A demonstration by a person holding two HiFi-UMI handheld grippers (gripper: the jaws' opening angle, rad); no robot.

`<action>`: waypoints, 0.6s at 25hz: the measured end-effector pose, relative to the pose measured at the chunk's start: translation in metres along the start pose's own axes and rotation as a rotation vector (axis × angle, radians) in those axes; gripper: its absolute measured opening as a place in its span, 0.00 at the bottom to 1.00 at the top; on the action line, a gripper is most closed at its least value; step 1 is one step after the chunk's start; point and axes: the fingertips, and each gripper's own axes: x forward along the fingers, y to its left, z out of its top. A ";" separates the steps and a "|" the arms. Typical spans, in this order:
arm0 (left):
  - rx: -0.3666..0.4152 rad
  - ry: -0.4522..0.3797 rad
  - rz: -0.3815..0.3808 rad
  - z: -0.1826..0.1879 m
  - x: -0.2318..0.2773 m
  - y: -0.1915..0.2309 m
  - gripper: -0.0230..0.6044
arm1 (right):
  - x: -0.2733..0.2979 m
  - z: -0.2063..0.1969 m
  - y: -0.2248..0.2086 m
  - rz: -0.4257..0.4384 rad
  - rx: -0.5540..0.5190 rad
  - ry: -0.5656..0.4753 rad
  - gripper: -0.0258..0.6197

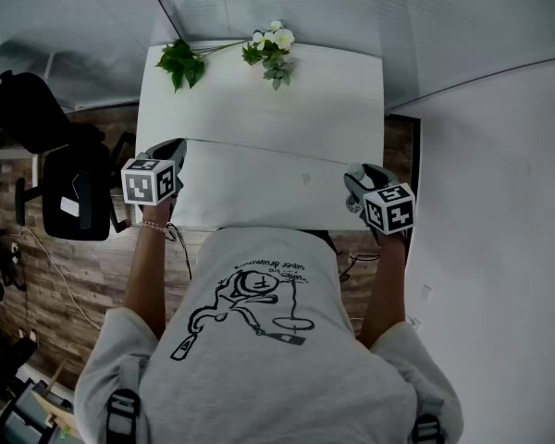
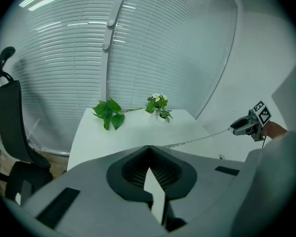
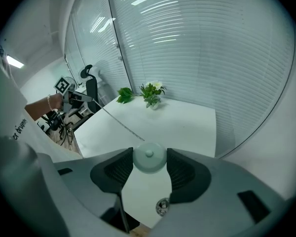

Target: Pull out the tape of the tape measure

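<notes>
The tape measure [image 3: 149, 158], a round pale case, is clamped between the jaws of the right gripper [image 1: 356, 176] above the near right corner of the worktop [image 1: 259, 109]. The jaws stand wide apart, but their pads are pressed against the case on both sides. The jaws of the left gripper [image 1: 176, 146] are pressed together on the free end of the tape [image 3: 116, 120], which is stretched in a thin straight line above the near part of the worktop from one gripper to the other.

The pulling step is judged to be well along, as a long run of tape is already drawn out. If more length is wanted, the grippers would have to be carried further apart along the line of the tape. Both grips would have to be held firm, so that the end is not let slip and snapped back into the case.
</notes>
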 end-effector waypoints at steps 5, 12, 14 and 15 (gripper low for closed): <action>-0.006 0.000 0.001 0.001 0.000 0.001 0.07 | -0.001 0.001 -0.003 -0.009 0.006 0.002 0.38; -0.014 0.007 0.004 0.000 0.001 0.007 0.07 | -0.002 -0.004 -0.013 -0.027 0.024 0.012 0.38; -0.015 0.011 0.002 0.000 0.002 0.008 0.07 | -0.003 -0.004 -0.015 -0.032 0.028 0.014 0.38; -0.015 0.013 0.002 0.000 0.003 0.009 0.07 | -0.003 -0.004 -0.016 -0.035 0.030 0.015 0.38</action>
